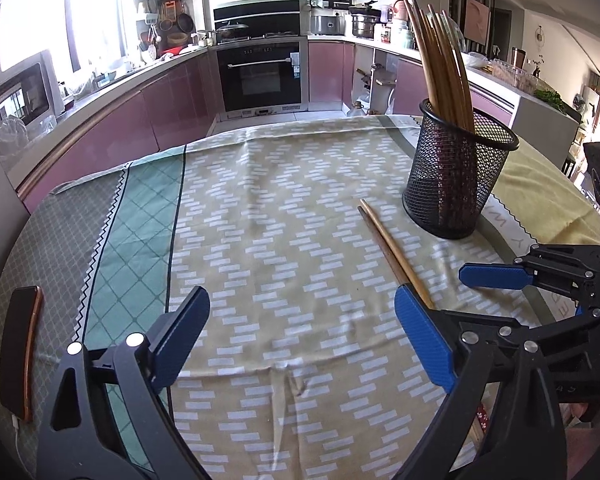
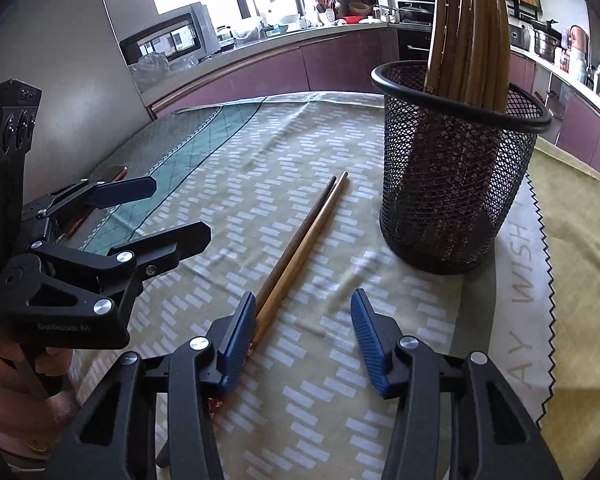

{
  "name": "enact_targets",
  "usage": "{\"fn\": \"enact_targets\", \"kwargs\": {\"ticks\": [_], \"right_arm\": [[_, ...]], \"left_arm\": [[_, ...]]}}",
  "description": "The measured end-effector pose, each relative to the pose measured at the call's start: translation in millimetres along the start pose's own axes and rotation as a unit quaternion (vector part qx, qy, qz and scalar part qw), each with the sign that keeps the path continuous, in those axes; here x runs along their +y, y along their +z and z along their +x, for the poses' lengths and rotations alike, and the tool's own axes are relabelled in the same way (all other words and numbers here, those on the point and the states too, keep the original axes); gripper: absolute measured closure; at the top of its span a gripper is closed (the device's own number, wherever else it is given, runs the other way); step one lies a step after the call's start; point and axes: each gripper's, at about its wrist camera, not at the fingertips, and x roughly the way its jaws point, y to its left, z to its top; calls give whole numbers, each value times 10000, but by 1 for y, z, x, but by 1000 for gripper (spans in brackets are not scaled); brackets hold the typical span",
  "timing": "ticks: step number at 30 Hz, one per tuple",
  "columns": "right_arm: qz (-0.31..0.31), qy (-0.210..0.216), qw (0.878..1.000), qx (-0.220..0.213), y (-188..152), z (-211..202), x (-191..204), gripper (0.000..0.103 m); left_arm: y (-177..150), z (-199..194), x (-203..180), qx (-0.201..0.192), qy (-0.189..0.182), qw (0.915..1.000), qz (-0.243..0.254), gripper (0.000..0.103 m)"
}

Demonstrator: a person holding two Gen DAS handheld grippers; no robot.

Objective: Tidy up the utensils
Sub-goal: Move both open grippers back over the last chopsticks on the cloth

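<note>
A pair of brown wooden chopsticks (image 2: 300,244) lies on the patterned tablecloth (image 1: 279,208), just left of the upright black wire-mesh holder (image 2: 456,168). A bundle of brown wooden chopsticks (image 2: 472,32) stands inside it. A dark flat phone (image 1: 19,352) lies far left.

The cloth (image 1: 283,208) is tan with staggered white dashes down its middle; its left part is teal with a diamond grid, then grey with a fine lattice, split by a black-and-white zigzag line. At the right it turns plain yellow past a grey band with pale letters. The cup (image 1: 458,176) is black mesh holding brown chopsticks (image 1: 440,60). Two brown chopsticks (image 2: 300,248) lie loose, one darker. The gripper pads (image 2: 366,344) are blue on black arms.
</note>
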Motion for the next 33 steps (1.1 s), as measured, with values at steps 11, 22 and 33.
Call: {"fn": "enact_targets", "kwargs": {"ticks": [11, 22, 33], "right_arm": [[-86, -80, 9999, 84, 1, -1, 2, 65], [111, 7, 9999, 124, -5, -7, -13, 72], [296, 78, 9995, 61, -5, -11, -24, 72]], "left_arm": [[-1, 7, -4, 114, -181, 9998, 43, 13], [-2, 16, -21, 315, -539, 9974, 353, 13], [-6, 27, -38, 487, -485, 9960, 563, 19]]}}
